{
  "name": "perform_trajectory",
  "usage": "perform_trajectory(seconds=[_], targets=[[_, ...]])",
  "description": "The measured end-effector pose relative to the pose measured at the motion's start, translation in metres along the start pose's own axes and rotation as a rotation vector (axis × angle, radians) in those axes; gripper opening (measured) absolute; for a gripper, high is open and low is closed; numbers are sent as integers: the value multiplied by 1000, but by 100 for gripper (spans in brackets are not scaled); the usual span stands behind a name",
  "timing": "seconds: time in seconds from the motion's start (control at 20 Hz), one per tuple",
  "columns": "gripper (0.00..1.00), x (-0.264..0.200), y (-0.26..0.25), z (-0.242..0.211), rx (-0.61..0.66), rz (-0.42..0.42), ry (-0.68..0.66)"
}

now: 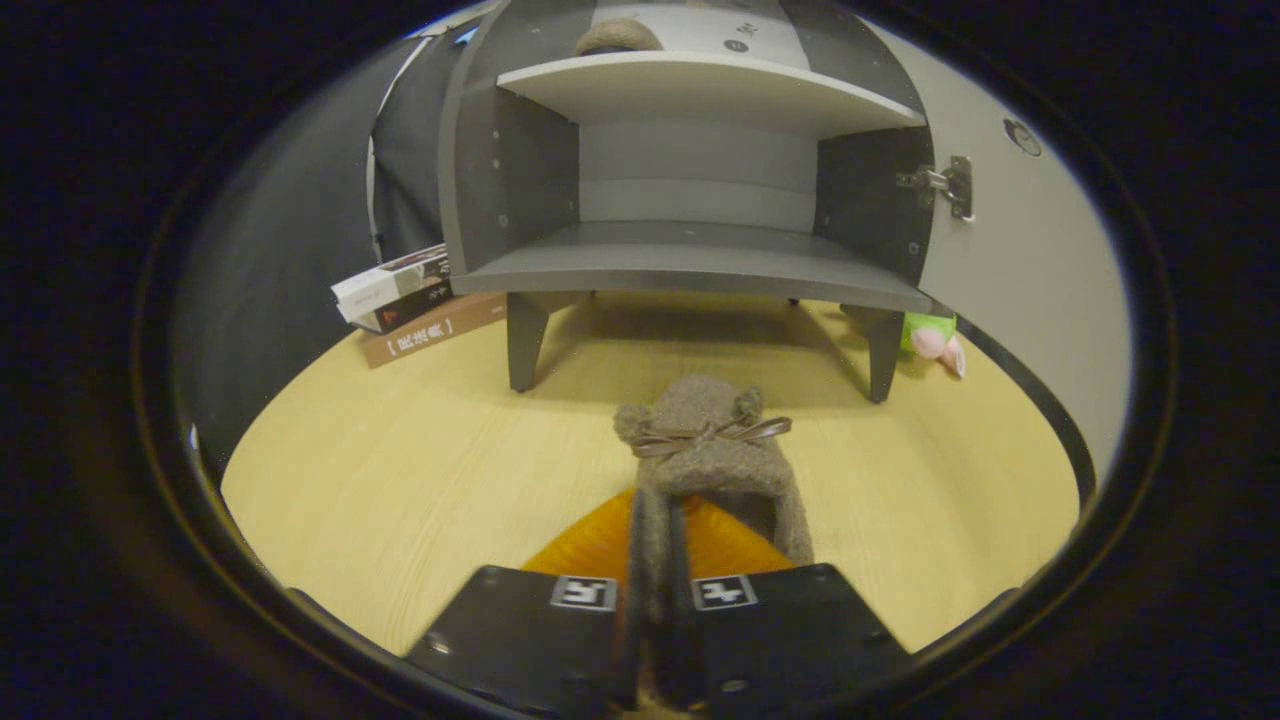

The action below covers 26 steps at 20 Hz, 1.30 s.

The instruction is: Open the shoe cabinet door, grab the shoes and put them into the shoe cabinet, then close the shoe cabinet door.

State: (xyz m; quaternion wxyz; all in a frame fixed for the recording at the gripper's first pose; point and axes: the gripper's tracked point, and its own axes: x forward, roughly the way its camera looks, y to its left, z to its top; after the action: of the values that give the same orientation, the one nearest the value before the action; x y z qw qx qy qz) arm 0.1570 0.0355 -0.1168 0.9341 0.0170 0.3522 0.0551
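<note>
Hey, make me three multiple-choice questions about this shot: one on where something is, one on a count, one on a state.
1. Where do the books lie?
A. left of the shoe cabinet
B. on its lower shelf
C. between the fingers

2. How many cabinet legs show?
A. one
B. two
C. six

3. What is the gripper doing?
A. open over bare floor
B. shut on the brown fuzzy shoe
C. pulling the cabinet door

Answers: 1 A, they are stacked on the floor by the cabinet's left leg. 2 B, two front legs show. 3 B, both fingers pinch the shoe's heel edge.
</note>
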Motion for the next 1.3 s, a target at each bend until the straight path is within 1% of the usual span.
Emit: perform_trajectory(seconds=[0.05, 0.1, 0.2, 0.35, 0.5, 0.8, 0.95, 1.2, 1.3], targets=[[11, -6, -5, 4, 4, -2, -8], [8, -9, -8, 10, -5, 8, -39], [7, -20, -14, 17, -2, 10, -82], [7, -48, -21, 27, 24, 22, -109], [7, -85, -25, 46, 11, 43, -160], [7, -176, -21, 122, -37, 61, -313], [7, -215, -19, 158, -44, 45, -368], [7, -254, -6, 224, -68, 50, -435], [7, -266, -8, 256, -77, 24, -461]])
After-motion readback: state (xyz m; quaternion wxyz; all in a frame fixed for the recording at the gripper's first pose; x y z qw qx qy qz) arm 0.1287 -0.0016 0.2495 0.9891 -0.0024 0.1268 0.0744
